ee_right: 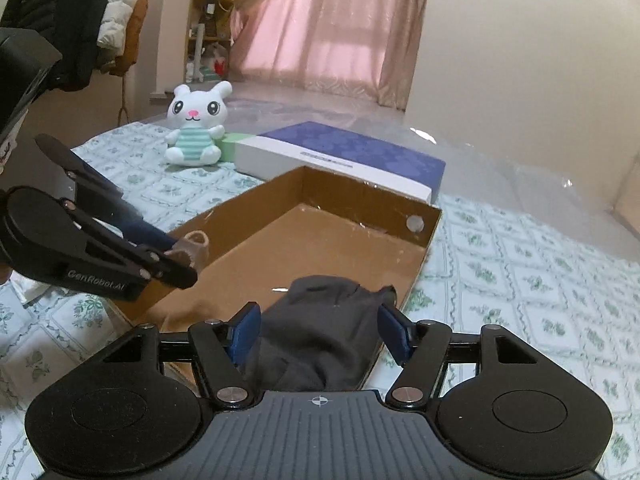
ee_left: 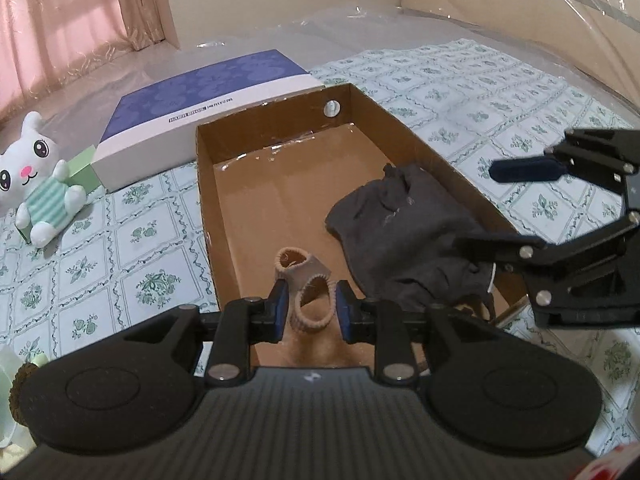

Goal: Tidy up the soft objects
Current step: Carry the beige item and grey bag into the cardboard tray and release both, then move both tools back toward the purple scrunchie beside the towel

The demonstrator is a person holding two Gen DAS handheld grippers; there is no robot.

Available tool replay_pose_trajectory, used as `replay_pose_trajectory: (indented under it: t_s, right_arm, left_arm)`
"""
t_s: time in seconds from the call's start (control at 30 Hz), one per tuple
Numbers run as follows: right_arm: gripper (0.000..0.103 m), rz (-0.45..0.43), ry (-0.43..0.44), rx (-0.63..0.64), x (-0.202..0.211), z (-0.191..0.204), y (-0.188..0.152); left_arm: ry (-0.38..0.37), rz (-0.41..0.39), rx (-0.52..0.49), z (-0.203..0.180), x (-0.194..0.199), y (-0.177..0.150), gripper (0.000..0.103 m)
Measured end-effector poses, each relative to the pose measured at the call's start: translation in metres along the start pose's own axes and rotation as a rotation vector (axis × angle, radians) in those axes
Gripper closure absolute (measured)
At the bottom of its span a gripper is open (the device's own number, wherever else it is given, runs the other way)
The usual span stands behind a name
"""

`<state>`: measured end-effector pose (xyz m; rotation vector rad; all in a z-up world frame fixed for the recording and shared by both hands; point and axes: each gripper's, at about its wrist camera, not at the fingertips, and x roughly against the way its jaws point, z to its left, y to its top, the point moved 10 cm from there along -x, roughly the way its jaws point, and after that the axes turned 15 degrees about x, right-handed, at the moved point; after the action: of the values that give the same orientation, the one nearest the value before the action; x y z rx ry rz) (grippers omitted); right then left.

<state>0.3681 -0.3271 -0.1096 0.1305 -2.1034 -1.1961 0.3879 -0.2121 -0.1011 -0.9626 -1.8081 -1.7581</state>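
An open cardboard box [ee_left: 208, 184] lies on the patterned bedspread. A dark grey cloth [ee_left: 404, 224] lies inside it at the right; it also shows in the right wrist view [ee_right: 320, 328]. My left gripper [ee_left: 311, 307] has its pads on both sides of a beige ribbed sock [ee_left: 308, 292], holding it over the box's near end. My right gripper [ee_right: 318, 330] is open, its pads either side of the dark cloth, above it. A white plush bunny [ee_left: 36, 184] in a green striped shirt sits left of the box; it also shows in the right wrist view [ee_right: 196, 128].
A blue and white flat box [ee_left: 208, 104] lies behind the cardboard box, with a small green box [ee_left: 82, 170] next to the bunny. Clear plastic sheet covers the bed's far side. Pink curtains [ee_right: 332, 28] and hanging coats [ee_right: 76, 8] stand beyond.
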Motion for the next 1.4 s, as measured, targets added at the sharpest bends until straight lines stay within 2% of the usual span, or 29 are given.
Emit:
replay_pose_trajectory:
  t_s: [0.03,0.1,0.3,0.53,0.77,1.4]
  right_arm:
    - [0.039,0.004,-0.002,-0.006,0.001,0.0,0.001]
    - [0.039,0.009,-0.005,-0.02,0.003,0.001,0.002]
    - [0.039,0.002,-0.003,-0.082,0.014,0.002,0.006]
    - [0.039,0.017,0.009,-0.176,0.031,0.009,0.01]
    - [0.039,0.011,0.005,-0.262,0.058,0.027,0.017]
    - [0.039,-0.01,0.022,-0.339,0.116,0.098,0.053]
  left_arm:
    - [-0.004,-0.004,-0.002,0.0,0.0,0.002,0.075]
    - [-0.004,-0.02,-0.004,0.001,0.002,0.005,0.06]
    - [-0.009,-0.038,-0.011,0.005,0.014,0.009,0.052]
    - [-0.01,-0.018,0.039,0.02,0.043,-0.003,0.051]
    - [0.017,-0.011,0.111,0.051,0.087,-0.02,0.05]
    - [0.112,-0.1,0.23,0.142,0.21,-0.067,0.05]
